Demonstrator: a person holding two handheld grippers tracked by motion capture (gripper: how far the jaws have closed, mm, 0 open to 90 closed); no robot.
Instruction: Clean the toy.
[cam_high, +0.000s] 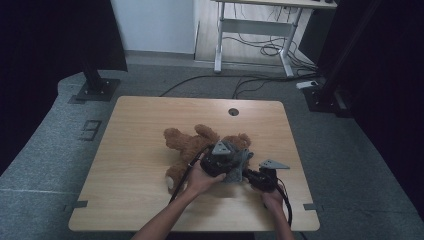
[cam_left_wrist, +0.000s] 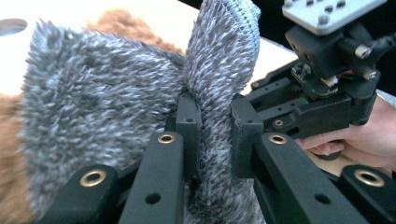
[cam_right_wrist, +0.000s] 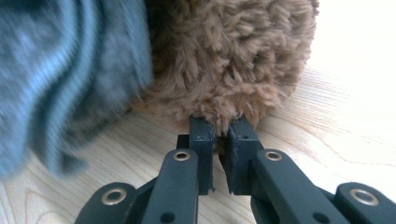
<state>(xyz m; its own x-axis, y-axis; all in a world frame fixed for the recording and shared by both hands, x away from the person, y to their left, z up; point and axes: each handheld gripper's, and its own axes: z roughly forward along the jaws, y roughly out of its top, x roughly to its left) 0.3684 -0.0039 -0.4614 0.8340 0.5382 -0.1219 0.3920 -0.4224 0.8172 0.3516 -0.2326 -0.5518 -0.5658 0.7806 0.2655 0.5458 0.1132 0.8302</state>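
A brown teddy bear (cam_high: 189, 142) lies on the wooden table (cam_high: 140, 120) near its middle. A grey fuzzy knitted garment (cam_high: 242, 166) sits at the bear's right end. My left gripper (cam_high: 222, 160) is over the bear. In the left gripper view the left gripper (cam_left_wrist: 215, 112) is shut on a fold of the grey garment (cam_left_wrist: 93, 93), with brown fur (cam_left_wrist: 126, 23) behind. My right gripper (cam_high: 260, 176) is just right of it, low on the table. In the right gripper view the right gripper (cam_right_wrist: 222, 128) pinches the bear's brown fur (cam_right_wrist: 229, 56), and the grey garment (cam_right_wrist: 56, 70) hangs at the left.
A round cable hole (cam_high: 233, 111) sits near the table's far edge. Bare wood lies to the left and far side of the bear. Beyond the table are a white desk frame (cam_high: 255, 30), floor cables (cam_high: 250, 80) and black stand bases (cam_high: 95, 90).
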